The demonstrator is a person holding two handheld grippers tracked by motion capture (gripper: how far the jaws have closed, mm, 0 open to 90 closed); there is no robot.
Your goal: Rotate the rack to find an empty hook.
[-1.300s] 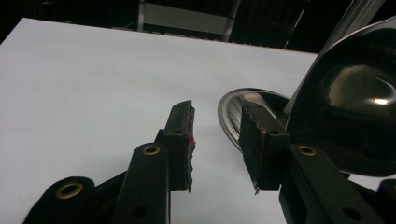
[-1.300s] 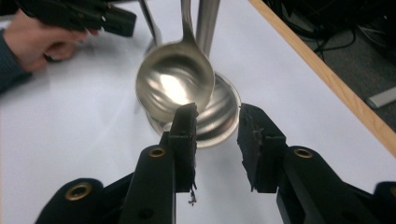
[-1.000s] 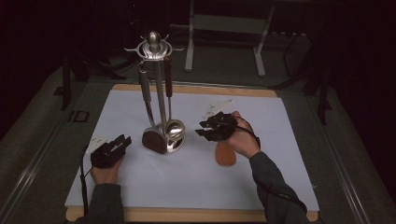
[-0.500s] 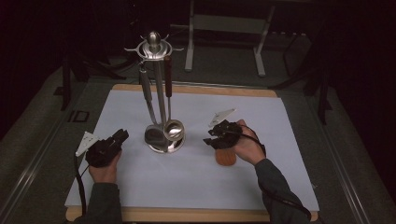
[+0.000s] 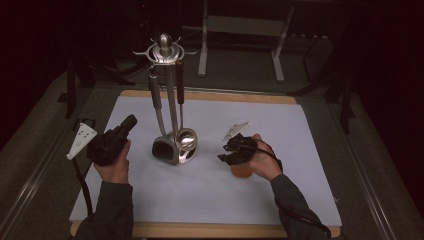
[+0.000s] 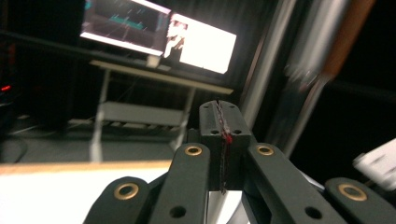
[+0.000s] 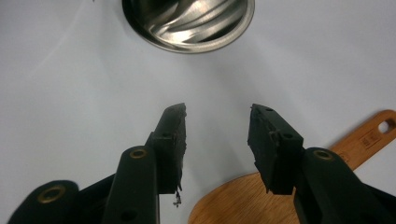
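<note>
One wooden spatula [image 7: 261, 196] lay on the white mat [image 5: 210, 190], just under the R gripper [image 7: 217, 126], whose jaws had just been opening, w/ nothing between. L gripper [image 6: 223, 140] had just clamped fully, empty, beside one utensil stand [image 5: 167, 55] w/ two hanging tools.

The utensil stand [image 5: 165, 55] is polished metal and shines; its round base [image 7: 188, 21] is glossy steel with swirled reflections. The ladle [image 5: 186, 138] is also bright metal. The spatula [image 7: 261, 196] is smooth orange-brown wood, matt. The table cover [image 5: 210, 190] looks like plain white paper, matt. Both the right gripper [image 7: 217, 135] and the left gripper [image 6: 223, 140] are matt black plastic with brass-coloured rivets.
</note>
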